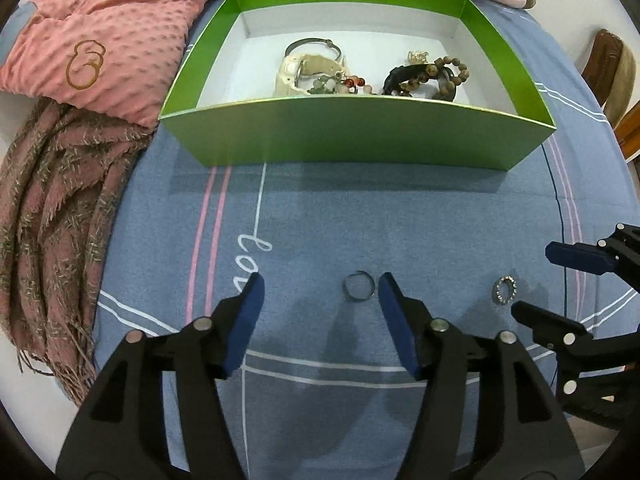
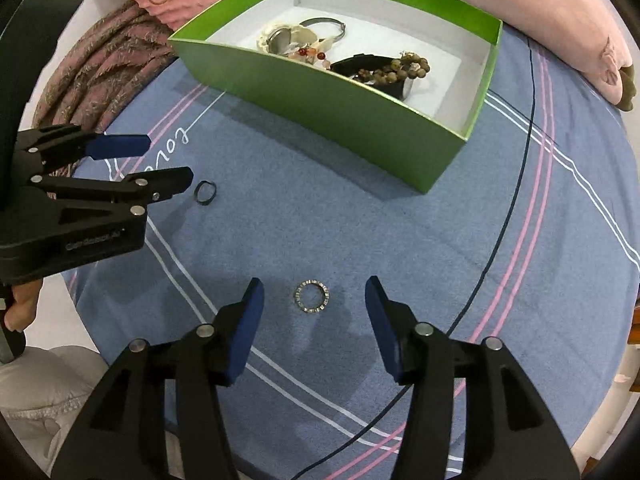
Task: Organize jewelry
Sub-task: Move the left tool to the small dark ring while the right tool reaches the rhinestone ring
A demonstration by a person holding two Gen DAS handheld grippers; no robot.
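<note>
Blue bedding (image 1: 360, 216) with pink and white stripes and a looping white script lies under everything you work on; it looks like a bed, so I call it that. At its far side stands a green box (image 1: 360, 140) with a white floor, already holding a pale watch (image 1: 298, 70), a thin metal bangle (image 1: 316, 44), a strand of red and pale beads (image 1: 352, 82) and a brown bead bracelet (image 1: 448, 70) draped over a dark band. Beside the box on your left lie a pink dotted blanket (image 1: 104, 40) and a fringed scarf (image 1: 52, 208).

Your left gripper (image 1: 320, 284) points steeply down at the bedding with its jaws partly apart and nothing held. A plain dark ring (image 1: 359, 287) lies flat on the cloth between the blue pads, close to the right-hand pad (image 1: 396, 320); whether it touches that pad I cannot tell.

Your right gripper (image 2: 314, 288) hangs likewise, jaws partly apart and empty. A silver studded ring (image 2: 312, 297) lies on the cloth between its fingertips, clear of both pads. The two rings sit near each other, well short of the box, and each gripper shows at the edge of the other's view.
</note>
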